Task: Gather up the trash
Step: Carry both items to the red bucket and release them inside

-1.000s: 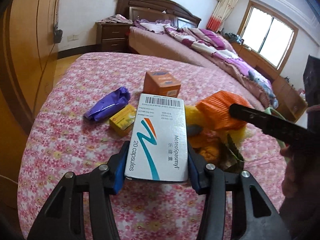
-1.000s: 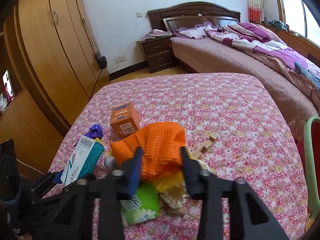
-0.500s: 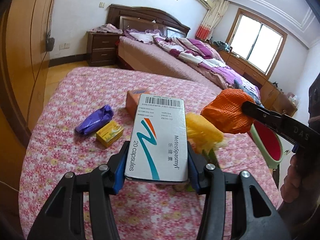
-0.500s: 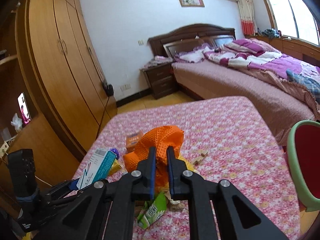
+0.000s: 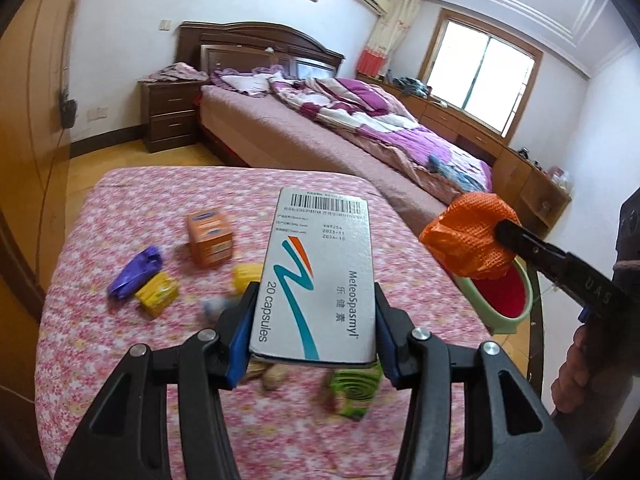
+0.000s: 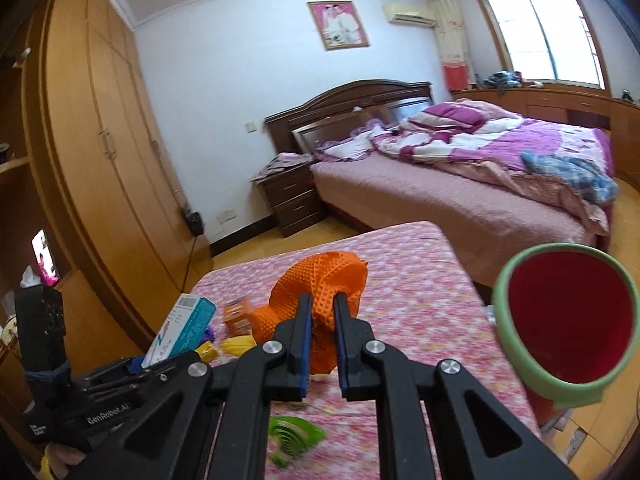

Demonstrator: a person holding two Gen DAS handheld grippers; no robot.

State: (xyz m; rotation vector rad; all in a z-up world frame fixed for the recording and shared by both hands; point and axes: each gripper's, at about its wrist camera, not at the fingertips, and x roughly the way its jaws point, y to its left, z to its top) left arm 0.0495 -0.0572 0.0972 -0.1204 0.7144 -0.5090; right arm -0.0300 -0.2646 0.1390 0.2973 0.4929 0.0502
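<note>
My left gripper (image 5: 316,304) is shut on a white capsule box (image 5: 318,276) with a barcode, held above the floral table (image 5: 120,360). In the right wrist view the same box (image 6: 180,326) shows at the lower left. The right gripper (image 6: 322,308) is shut on an orange mesh wrapper (image 6: 320,284), lifted off the table. From the left wrist view that wrapper (image 5: 468,240) hangs at the right, over a green bin with a red inside (image 5: 504,296). The bin (image 6: 564,316) stands right of the table.
On the table lie an orange carton (image 5: 210,236), a purple wrapper (image 5: 134,276), a small yellow box (image 5: 158,294), a yellow scrap (image 5: 246,276) and a green spiral-printed packet (image 5: 354,392). A bed (image 5: 340,136) and nightstand (image 5: 168,112) stand beyond. A wardrobe (image 6: 100,152) lines the left.
The right gripper closed on the orange wrapper and carried it up and rightward toward the bin. My left gripper rose with the box still in it.
</note>
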